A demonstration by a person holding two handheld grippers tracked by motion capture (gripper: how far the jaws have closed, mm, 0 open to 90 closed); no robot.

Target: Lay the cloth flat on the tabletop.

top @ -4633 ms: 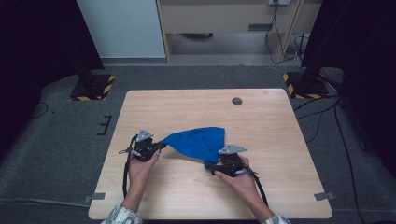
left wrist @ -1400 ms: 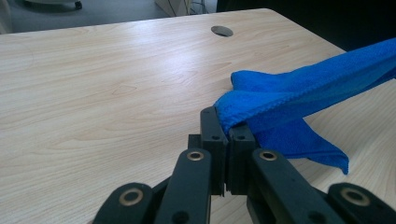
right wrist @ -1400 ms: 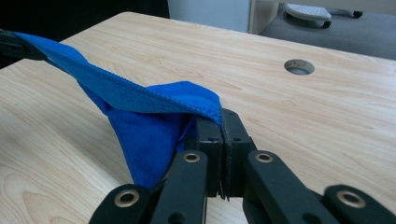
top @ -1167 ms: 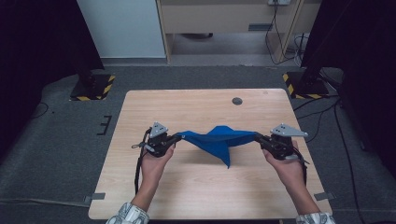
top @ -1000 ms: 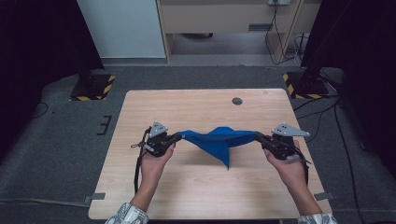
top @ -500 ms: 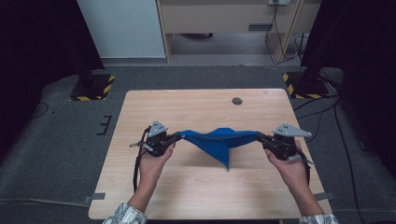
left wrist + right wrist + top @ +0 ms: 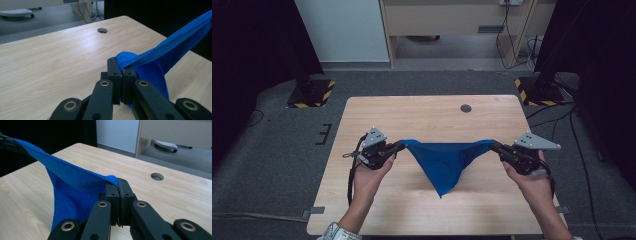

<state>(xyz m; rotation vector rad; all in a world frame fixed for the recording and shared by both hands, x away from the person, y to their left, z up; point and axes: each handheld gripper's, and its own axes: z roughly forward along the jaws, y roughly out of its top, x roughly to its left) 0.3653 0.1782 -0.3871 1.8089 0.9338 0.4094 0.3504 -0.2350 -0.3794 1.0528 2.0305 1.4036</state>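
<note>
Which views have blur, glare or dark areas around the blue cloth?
High view: soft focus overall, dark sides, faint shadow under the blue microfibre cloth on the pale wooden table. Left gripper view: the black left gripper is sharp, sheen on wood, background black. Right gripper view: the black right gripper is sharp, far cloth end dim.

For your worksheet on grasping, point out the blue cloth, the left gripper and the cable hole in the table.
blue cloth (image 7: pixel 443 162), high view, hanging middle.
left gripper (image 7: pixel 401 145), high view, tips of its jaws.
cable hole (image 7: pixel 466 108), high view, its centre.
</note>
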